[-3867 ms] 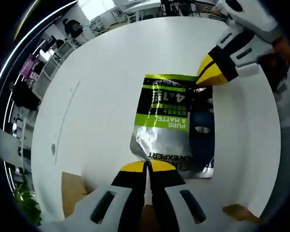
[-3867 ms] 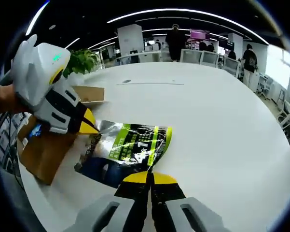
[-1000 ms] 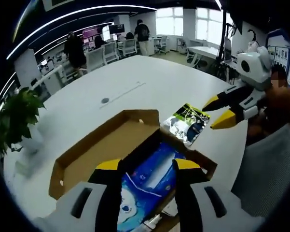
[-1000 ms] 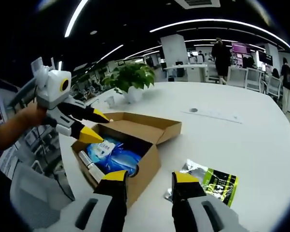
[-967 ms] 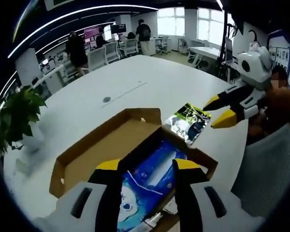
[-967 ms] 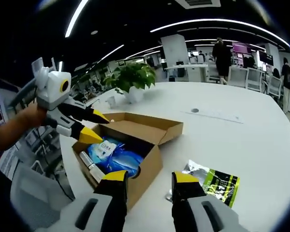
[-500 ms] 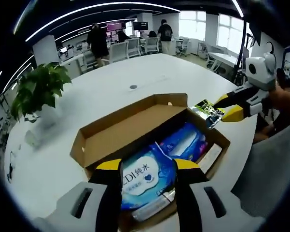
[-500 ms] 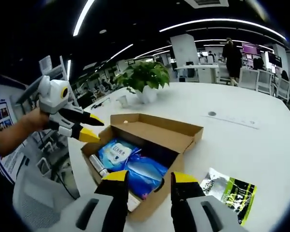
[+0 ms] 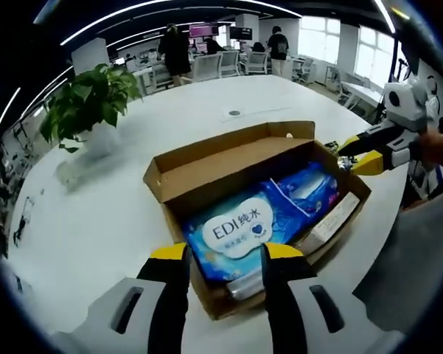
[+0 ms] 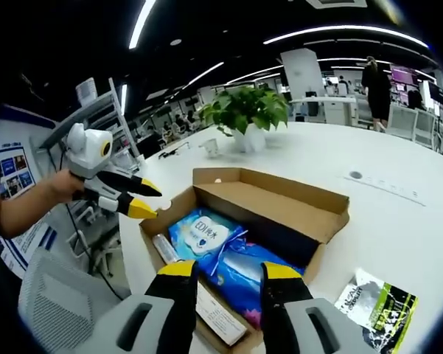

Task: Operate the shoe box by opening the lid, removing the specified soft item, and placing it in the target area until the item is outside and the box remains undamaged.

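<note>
In the left gripper view, the left gripper (image 9: 222, 254) is closest, its two jaws spread wide apart and holding nothing. Right past its tips sits the open box (image 9: 178, 177) on the white table (image 9: 96, 221). A blue wipes pack (image 9: 239, 225) lies inside, touching neither jaw. The lid (image 9: 228, 158) lies folded back on the far side. A plant (image 9: 88, 99) stands well behind.

In the right gripper view, the right gripper (image 10: 225, 274) is also spread apart and empty, hovering over the near end of the box (image 10: 328, 221). The wipes pack (image 10: 203, 232) lies just beyond its tips. A green and black pouch (image 10: 383, 306) lies on the table (image 10: 398, 221) outside the box, to the right.
</note>
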Tool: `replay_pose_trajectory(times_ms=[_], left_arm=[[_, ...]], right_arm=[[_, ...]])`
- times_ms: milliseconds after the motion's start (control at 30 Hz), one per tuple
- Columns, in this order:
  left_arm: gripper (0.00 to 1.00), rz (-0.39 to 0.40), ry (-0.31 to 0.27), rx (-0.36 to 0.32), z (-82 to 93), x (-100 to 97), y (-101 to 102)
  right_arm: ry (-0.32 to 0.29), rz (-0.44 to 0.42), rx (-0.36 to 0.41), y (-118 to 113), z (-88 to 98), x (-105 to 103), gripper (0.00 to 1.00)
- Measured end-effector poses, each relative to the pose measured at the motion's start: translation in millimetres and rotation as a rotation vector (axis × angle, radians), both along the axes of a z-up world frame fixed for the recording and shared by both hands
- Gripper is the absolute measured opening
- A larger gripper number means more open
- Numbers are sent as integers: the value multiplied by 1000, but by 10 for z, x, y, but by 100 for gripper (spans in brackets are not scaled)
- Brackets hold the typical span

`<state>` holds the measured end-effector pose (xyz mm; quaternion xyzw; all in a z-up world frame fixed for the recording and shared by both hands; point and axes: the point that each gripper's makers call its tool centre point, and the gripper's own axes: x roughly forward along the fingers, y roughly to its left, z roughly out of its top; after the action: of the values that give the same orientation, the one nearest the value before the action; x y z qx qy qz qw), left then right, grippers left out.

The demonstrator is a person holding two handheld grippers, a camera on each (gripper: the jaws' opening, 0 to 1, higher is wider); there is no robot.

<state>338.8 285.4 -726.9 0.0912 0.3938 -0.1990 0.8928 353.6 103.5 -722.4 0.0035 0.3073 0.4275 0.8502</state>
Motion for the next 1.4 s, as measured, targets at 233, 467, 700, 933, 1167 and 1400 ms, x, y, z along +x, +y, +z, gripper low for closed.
replay_pose_trajectory(times_ms=[233,467,700,933,1167,1400], left_arm=[[34,79,12,-25,-118,-102,176],[26,149,2,-50,-171,-123,320],[19,193,20,-69,-265,-167,371],[8,228,48,-86,-368,-202,382],[6,254,57,-107,-388,-212,368],[5,207,62,-32,-418,-208,341]], right_arm=[[-2,48,-21,228,-101,-28,28],[-15,84,-58,398,-211,-34,26],[-8,89,-79,512,-309,40,26],[-3,84,-97,609,-412,169,24],[16,111,-125,700,-566,204,22],[35,141,-166,776,-703,206,21]])
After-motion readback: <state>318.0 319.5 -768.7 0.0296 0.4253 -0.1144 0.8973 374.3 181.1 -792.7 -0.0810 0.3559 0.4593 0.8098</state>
